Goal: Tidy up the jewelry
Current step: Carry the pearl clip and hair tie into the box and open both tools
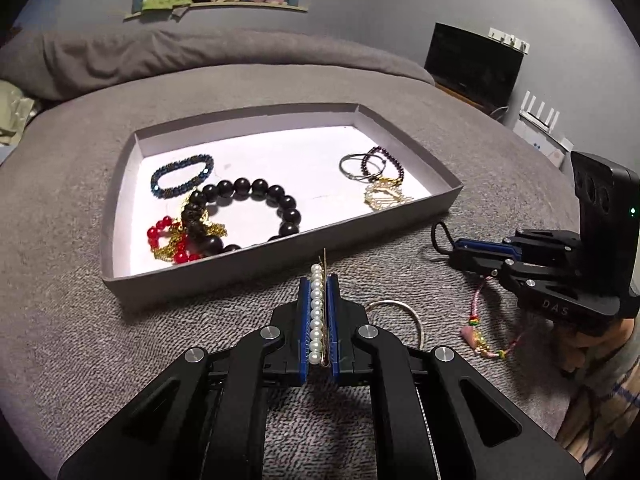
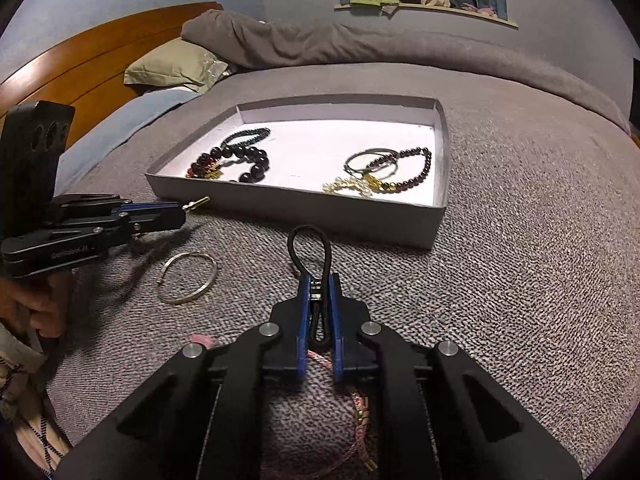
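Left wrist: tray rim (image 1: 280,242) beyond claw (image 1: 319,280)

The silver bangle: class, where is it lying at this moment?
The silver bangle lies on the grey bedspread outside the tray, in front of it, between the left gripper and right gripper.

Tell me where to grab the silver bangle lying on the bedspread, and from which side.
Take the silver bangle by its thin rim on the near arc, coming down from above. It lies flat on the bedspread, so one finger must go inside the ring and one outside.
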The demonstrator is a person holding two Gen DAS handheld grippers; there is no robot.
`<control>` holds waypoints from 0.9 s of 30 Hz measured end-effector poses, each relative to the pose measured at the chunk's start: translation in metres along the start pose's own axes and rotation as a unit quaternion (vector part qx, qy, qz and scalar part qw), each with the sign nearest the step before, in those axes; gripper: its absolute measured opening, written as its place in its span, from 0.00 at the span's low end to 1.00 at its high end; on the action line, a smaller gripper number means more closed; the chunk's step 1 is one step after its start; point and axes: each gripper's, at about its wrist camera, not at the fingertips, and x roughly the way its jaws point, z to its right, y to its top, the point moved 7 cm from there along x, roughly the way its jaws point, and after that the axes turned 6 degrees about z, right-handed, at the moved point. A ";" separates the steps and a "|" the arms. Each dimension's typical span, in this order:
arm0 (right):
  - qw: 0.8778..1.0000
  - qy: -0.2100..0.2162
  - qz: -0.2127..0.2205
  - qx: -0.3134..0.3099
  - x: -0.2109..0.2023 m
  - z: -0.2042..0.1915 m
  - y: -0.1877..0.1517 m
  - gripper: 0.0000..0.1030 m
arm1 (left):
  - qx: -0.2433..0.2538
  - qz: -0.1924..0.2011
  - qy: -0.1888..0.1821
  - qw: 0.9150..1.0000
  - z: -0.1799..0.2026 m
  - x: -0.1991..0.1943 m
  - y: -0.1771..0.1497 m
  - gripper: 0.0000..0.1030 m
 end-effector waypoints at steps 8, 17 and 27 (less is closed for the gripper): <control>1.000 0.013 0.022 -0.006 -0.010 -0.009 0.010 0.09 | 0.001 0.013 -0.004 1.000 0.003 -0.007 0.007 0.08; 0.999 0.015 0.038 -0.011 -0.014 -0.012 0.022 0.09 | -0.012 0.024 0.001 1.000 -0.005 -0.012 0.013 0.08; 0.998 0.007 0.056 -0.007 -0.015 0.000 0.044 0.09 | -0.025 0.046 -0.005 0.999 -0.009 -0.009 0.037 0.08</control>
